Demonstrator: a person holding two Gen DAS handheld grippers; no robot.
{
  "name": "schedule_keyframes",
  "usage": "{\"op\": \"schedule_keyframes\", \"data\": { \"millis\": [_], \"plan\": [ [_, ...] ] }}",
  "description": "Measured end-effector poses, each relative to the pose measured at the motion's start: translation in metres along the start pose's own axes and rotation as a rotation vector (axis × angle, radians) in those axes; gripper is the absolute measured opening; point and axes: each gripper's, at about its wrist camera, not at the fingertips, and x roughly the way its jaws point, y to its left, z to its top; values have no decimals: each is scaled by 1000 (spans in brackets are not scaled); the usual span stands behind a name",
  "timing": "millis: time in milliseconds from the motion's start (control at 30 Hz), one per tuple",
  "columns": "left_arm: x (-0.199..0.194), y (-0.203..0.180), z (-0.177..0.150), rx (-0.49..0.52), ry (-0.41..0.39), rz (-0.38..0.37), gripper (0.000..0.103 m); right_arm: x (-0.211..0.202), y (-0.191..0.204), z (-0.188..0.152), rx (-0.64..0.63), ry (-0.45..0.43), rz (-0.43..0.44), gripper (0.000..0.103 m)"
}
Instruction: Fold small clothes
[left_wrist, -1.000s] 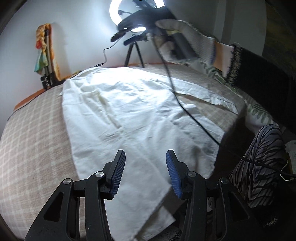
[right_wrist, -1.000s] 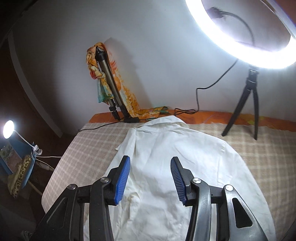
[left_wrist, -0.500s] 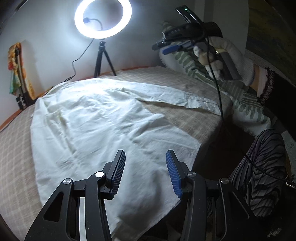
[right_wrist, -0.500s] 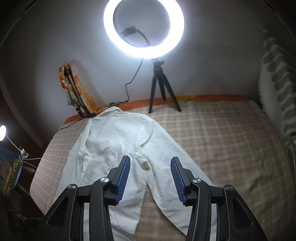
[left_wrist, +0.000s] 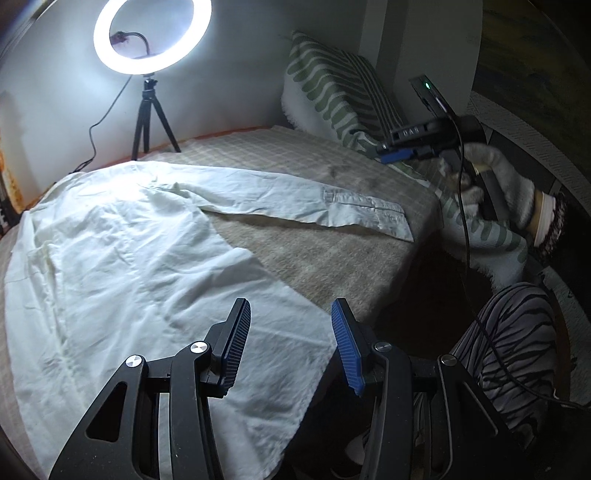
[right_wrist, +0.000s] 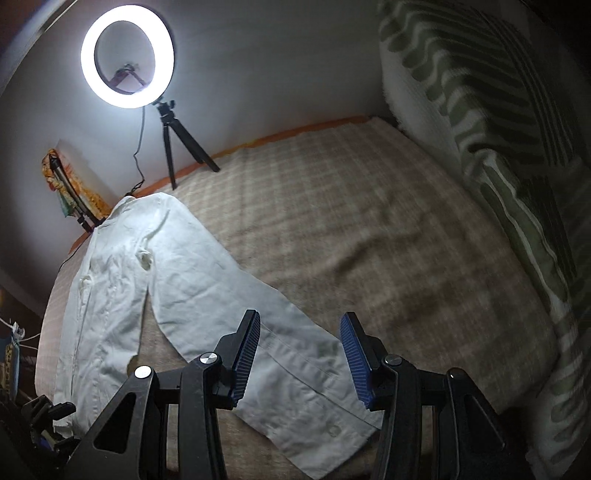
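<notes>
Evidently the fold is only starting: the white shirt is lying spread flat on the bed, sleeve stretched out. Both claws are gaping, holding nothing. The right claw is hovering over the sleeve's cuff; the left claw is hanging above the shirt's hem. Next, probably, the cuff needs pinching.

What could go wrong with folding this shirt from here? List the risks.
1. The right tool is open above the sleeve cuff, which lies at the bed edge; a shallow pinch may slip off.
2. The shirt hem overhangs the bed near the left tool, so tugging could drag the white shirt off.
</notes>
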Motion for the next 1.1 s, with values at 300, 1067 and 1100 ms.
{"op": "schedule_keyframes", "data": {
  "millis": [300,1067,1100],
  "plan": [
    [18,-8,14,11,29,3,44,19,-80,-42,242,71,-16,49],
    [24,46,26,-205,34,-46,44,-23,8,-73,87,-60,81,2],
    [24,50,27,-230,32,-55,44,-30,26,-73,34,-78,83,2]
  ]
}}
